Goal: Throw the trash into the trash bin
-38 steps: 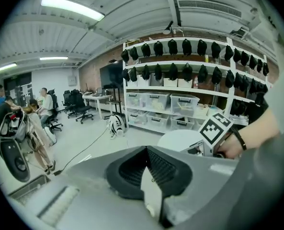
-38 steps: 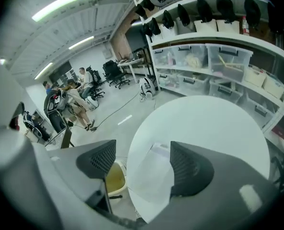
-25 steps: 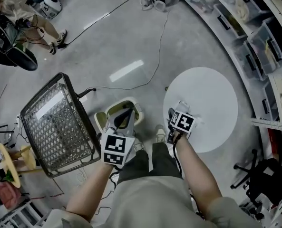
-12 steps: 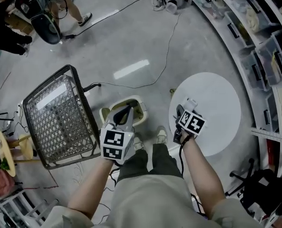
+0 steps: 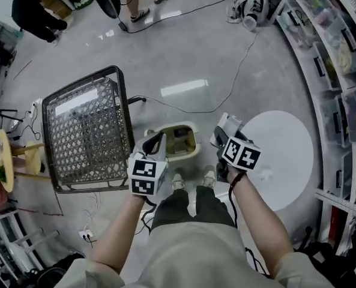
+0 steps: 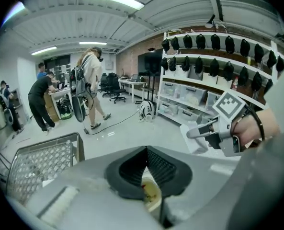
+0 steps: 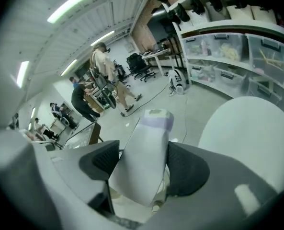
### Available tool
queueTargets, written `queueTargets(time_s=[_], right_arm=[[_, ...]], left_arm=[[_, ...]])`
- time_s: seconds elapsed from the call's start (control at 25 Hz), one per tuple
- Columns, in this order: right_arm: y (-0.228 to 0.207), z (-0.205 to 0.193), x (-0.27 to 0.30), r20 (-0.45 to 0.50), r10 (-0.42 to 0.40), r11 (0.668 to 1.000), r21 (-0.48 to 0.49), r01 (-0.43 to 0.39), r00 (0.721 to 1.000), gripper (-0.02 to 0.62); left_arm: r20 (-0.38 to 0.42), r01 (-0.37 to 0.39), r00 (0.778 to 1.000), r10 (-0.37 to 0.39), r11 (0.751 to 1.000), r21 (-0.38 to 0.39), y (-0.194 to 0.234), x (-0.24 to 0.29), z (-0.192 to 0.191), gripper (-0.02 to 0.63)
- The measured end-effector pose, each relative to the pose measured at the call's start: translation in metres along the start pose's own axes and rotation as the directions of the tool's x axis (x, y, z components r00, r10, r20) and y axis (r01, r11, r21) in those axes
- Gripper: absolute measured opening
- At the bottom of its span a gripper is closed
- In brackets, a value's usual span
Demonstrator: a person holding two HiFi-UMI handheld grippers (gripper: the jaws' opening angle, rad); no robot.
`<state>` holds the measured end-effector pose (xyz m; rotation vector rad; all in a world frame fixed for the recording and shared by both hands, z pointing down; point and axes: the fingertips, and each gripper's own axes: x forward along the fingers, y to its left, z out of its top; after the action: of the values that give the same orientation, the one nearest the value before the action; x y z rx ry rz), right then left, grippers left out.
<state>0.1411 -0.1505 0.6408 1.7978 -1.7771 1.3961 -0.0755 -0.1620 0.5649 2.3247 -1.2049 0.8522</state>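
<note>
right gripper [image 5: 224, 137]: clamped on the white boxy container with lilac top [image 7: 149, 147], held in the air just right of the bin.
left gripper [image 5: 155, 144]: pinched closed, empty, at the bin's left rim.
cream open-top trash bin [image 5: 197, 144]: on the floor, small mouth.
risk 1: early release, so the container hits the rim or floor.
risk 2: the long container bridges the mouth or clips the left gripper.
dark wire basket [image 5: 120, 131]: just left of the bin; an overshoot lands there.
</note>
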Motion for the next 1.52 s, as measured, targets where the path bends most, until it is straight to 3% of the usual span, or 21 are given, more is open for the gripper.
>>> queueTargets(time_s=[0.36, 0.64, 0.92, 1.04, 1.32, 1.52], right_arm=[[0.065, -0.055, 0.068, -0.189, 0.079, 0.962, -0.243, -0.125, 0.979, 0.307], [0.072, -0.115, 0.130, -0.301, 0.076, 0.915, -0.359, -0.186, 0.951, 0.299], [0.054, -0.179, 0.196, -0.378, 0.037, 0.893, -0.403, -0.200, 0.925, 0.298], [0.041, -0.205, 0.220, -0.405, 0.010, 0.886, -0.420, -0.196, 0.914, 0.267], [0.008, -0.251, 0.274, -0.451, -0.017, 0.886, -0.421, -0.196, 0.892, 0.275], [0.001, -0.271, 0.279, -0.472, -0.015, 0.888, -0.411, -0.205, 0.881, 0.316]], left_arm=[[-0.108, -0.101, 0.990, 0.088, 0.987, -0.122, 0.049, 0.010, -0.085, 0.003], [-0.119, -0.081, 0.991, 0.061, 0.983, -0.166, 0.048, 0.034, -0.122, 0.003], [-0.143, -0.062, 0.989, 0.029, 0.971, -0.230, 0.029, 0.070, -0.164, 0.003], [-0.173, -0.068, 0.985, 0.024, 0.964, -0.258, 0.027, 0.085, -0.190, 0.003], [-0.181, -0.027, 0.983, -0.018, 0.969, -0.244, 0.024, 0.122, -0.225, 0.003], [-0.183, -0.012, 0.982, -0.035, 0.969, -0.248, 0.019, 0.124, -0.238, 0.003]])
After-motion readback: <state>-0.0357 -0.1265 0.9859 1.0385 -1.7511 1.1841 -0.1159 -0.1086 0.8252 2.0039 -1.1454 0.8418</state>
